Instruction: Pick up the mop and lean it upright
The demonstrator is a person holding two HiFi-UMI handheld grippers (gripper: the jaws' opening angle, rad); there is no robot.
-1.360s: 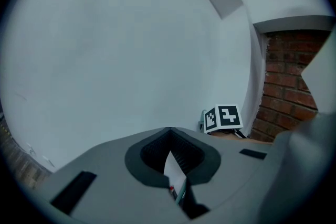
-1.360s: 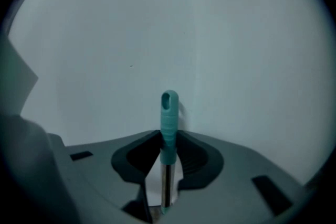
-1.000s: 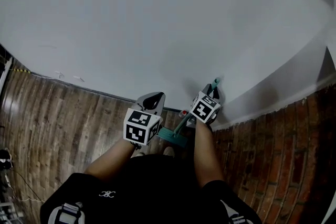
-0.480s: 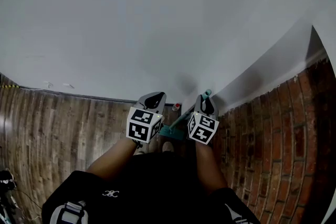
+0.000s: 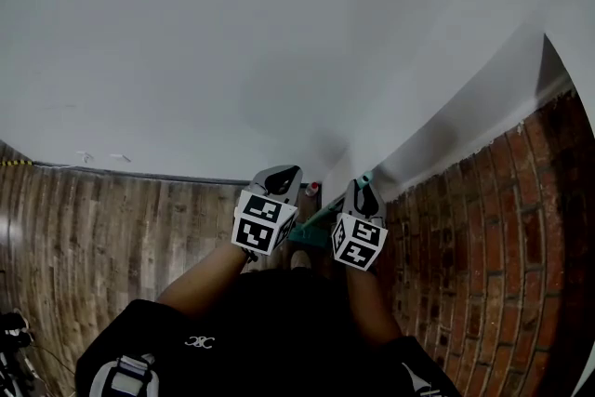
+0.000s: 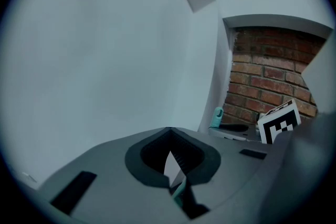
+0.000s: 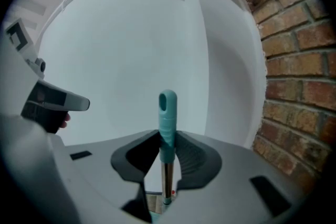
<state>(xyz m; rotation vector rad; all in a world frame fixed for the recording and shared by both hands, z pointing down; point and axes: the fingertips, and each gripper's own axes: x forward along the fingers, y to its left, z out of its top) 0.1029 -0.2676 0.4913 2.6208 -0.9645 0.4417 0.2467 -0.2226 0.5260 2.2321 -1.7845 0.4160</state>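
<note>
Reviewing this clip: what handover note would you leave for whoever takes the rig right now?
Left gripper: fingers together, empty.
Right gripper: shut on the mop handle, just below its teal grip.
The mop stands near upright, mop head on the wood floor at the white wall.
Done: mop picked up and raised.
Left: lean the handle on the wall and release; whether it touches yet can't be told.

I'm standing in an indoor room corner, prob. a home or studio: smooth plain white wall point(image 5: 232, 42) meeting rough red brick wall point(image 5: 483, 237), dark wood-plank floor point(image 5: 112, 228) underfoot, w/ teal-handled mop point(image 7: 167, 113) as cleaning gear.
</note>
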